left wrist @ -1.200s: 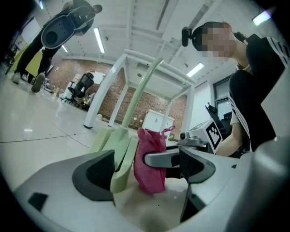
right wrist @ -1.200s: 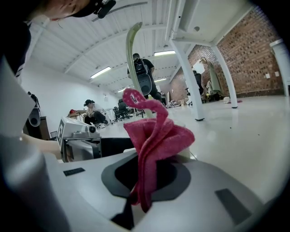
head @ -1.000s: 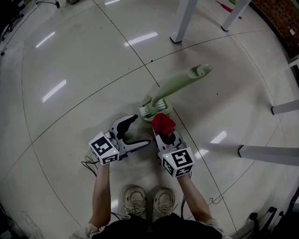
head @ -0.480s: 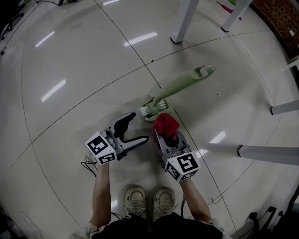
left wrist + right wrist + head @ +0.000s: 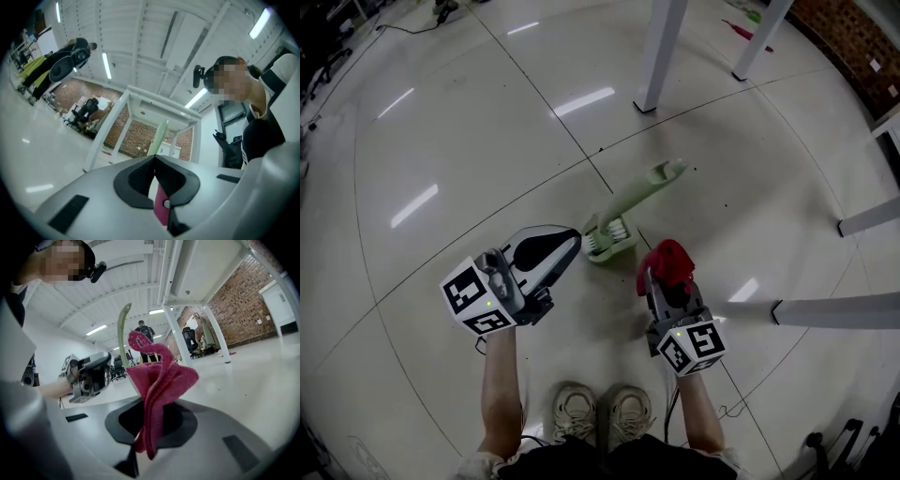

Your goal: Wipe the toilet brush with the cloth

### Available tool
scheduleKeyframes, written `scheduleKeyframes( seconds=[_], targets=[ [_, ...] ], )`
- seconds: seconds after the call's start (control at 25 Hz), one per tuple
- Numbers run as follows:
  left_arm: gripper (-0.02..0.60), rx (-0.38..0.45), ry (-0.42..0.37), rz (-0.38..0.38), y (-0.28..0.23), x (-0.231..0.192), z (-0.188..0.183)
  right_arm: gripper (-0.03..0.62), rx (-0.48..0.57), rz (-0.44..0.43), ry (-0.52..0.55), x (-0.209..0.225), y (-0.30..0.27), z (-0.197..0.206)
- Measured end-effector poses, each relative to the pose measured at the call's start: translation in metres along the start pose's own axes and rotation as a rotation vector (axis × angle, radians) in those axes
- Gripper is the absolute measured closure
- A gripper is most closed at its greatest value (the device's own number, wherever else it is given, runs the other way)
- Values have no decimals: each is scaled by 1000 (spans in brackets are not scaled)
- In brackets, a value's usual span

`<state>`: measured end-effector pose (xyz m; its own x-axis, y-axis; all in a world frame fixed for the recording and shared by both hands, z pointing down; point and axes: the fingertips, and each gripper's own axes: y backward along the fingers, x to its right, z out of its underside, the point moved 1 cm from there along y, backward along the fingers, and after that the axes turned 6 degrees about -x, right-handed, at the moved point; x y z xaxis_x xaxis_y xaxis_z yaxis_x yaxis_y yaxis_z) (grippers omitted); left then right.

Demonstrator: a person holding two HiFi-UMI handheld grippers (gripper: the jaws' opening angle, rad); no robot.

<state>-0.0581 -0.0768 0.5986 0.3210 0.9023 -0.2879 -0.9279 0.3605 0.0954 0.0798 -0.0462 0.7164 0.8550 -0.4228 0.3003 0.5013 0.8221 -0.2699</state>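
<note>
Where head view shows cloth [image 5: 667, 262] bunched, right gripper view shows it clamped.

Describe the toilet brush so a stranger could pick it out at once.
On the glossy tiled floor, look between the white table leg and the person's shoes. The toilet brush is there: pale green, long-handled, with white bristles at its foot, unlike the red cloth to its right.

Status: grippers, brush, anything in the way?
Left gripper just closed, nothing between its jaws. Right gripper shut on red cloth. Toilet brush on floor, not gripped. Table leg beyond it, out of the way.
</note>
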Motion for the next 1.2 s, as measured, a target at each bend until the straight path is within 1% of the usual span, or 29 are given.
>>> scheduleKeyframes(
  seconds=[0.08, 0.12, 0.16, 0.2, 0.24, 0.32, 0.36, 0.4, 0.44, 0.48, 0.52, 0.6, 0.68, 0.76, 0.84, 0.88, 0.96, 1.08, 1.2],
  targets=[
    [576, 30, -106, 6, -12, 18, -55, 563, 20, -4, 6, -3, 14, -23],
    [526, 33, -153, 7, -20, 26, -77, 563, 35, -8, 9, -5, 20, -37],
    [409, 18, -190, 15, -29, 32, -93, 563, 52, -16, 14, -8, 25, -52],
    [296, -17, -222, 32, -40, 37, -101, 563, 69, -27, 23, -11, 29, -67],
    [279, -67, -254, 53, -51, 40, -104, 563, 86, -41, 32, -15, 31, -82],
    [279, -173, -309, 89, -72, 44, -101, 563, 117, -67, 47, -22, 36, -108],
    [281, -211, -322, 99, -81, 45, -98, 563, 133, -76, 52, -25, 38, -120],
    [282, -234, -324, 102, -89, 44, -96, 563, 148, -84, 57, -28, 39, -130],
    [309, -241, -321, 99, -95, 42, -94, 563, 161, -90, 62, -31, 40, -137],
    [415, -236, -316, 94, -98, 40, -93, 563, 172, -95, 69, -33, 41, -143],
    [459, -228, -310, 90, -99, 39, -93, 563, 179, -100, 78, -35, 41, -147],
    [459, -209, -302, 90, -98, 38, -94, 563, 188, -115, 94, -37, 39, -151],
    [459, -179, -298, 91, -96, 35, -103, 563, 194, -135, 109, -36, 35, -158],
    [459, -141, -268, 86, -96, 28, -130, 563, 177, -144, 119, -35, 28, -181],
    [459, -107, -209, 66, -96, 26, -183, 563, 133, -142, 110, -43, 26, -229],
    [459, -94, -182, 57, -98, 28, -218, 563, 116, -145, 99, -51, 29, -263],
    [459, -70, -138, 51, -106, 41, -300, 563, 105, -160, 83, -75, 40, -347],
    [460, -34, -98, 58, -117, 83, -447, 563, 128, -192, 91, -129, 74, -498],
    [459, -15, -106, 47, -126, 141, -602, 563, 181, -223, 115, -188, 122, -663]
  ],
)
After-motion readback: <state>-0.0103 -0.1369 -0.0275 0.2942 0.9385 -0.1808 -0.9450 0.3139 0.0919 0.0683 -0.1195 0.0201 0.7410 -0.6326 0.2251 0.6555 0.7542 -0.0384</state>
